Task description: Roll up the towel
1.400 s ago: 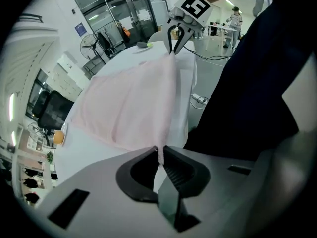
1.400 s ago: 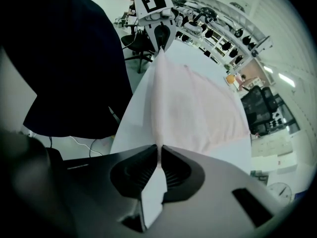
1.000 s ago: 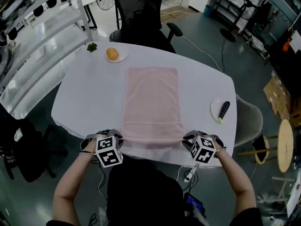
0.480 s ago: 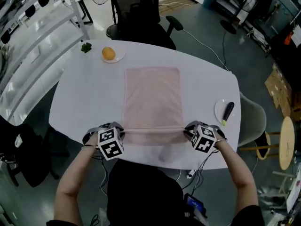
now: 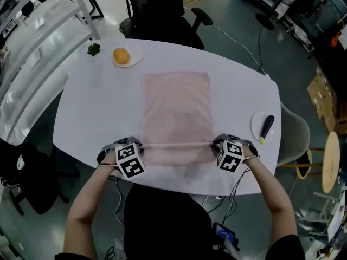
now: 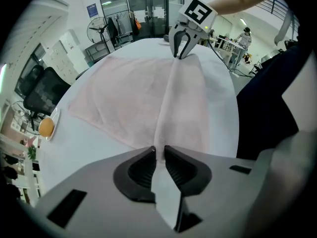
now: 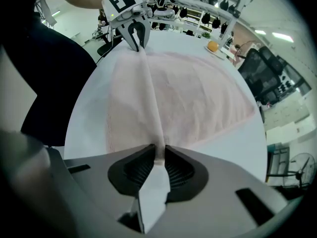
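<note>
A pink towel lies lengthwise on the white oval table. Its near end is lifted into a taut ridge stretched between my two grippers. My left gripper pinches the ridge's left end, and the cloth shows between its pads. At the right end, my right gripper pinches the same fold. Both pairs of jaws have just been opening a little, with the towel still between them and touching the pads. Each gripper view shows the other gripper at the ridge's far end.
A plate with an orange and a green sprig sit at the table's far left. A small plate with a black-handled tool is at the right edge. A black office chair stands behind the table.
Both grippers have moved away from me over the table, carrying the towel's near edge forward and lower. The near end now lies folded over the towel.
</note>
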### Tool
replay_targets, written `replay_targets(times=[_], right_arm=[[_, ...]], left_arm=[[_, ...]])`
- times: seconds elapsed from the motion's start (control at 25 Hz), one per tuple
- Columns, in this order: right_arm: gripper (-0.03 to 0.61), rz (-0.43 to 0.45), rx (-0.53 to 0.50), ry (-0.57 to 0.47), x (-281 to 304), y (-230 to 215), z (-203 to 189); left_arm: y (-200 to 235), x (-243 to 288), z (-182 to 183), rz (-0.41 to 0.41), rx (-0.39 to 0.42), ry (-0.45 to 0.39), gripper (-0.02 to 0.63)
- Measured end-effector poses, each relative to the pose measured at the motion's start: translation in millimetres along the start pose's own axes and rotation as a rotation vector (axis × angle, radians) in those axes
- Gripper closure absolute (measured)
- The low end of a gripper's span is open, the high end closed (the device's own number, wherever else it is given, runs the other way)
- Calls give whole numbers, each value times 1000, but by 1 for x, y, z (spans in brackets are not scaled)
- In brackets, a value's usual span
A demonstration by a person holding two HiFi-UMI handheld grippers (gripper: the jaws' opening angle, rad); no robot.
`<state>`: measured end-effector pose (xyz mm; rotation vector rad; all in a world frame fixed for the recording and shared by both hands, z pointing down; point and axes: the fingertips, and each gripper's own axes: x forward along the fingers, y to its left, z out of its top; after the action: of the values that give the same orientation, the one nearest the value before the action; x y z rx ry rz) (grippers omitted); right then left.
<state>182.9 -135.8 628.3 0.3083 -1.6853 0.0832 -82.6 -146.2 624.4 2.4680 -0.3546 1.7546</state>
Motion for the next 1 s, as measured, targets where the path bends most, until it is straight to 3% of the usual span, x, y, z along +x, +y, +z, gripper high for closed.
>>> replay_targets(times=[0.16, 0.24, 0.52, 0.76, 1.0], right_arm=[[485, -8, 24, -11, 1, -4, 1], [431, -31, 38, -27, -3, -10, 1], [347, -109, 76, -89, -37, -30, -1], [189, -123, 121, -192, -74, -19, 4], [216, -115, -16, -211, -83, 31, 10]], left_arm=[[3, 3, -1, 7, -3, 1, 534], [8, 1, -1, 30, -14, -10, 489], [24, -28, 3, 90, -44, -45, 354], [13, -61, 12, 134, -33, -88, 336], [-32, -69, 17, 126, -33, -138, 325]])
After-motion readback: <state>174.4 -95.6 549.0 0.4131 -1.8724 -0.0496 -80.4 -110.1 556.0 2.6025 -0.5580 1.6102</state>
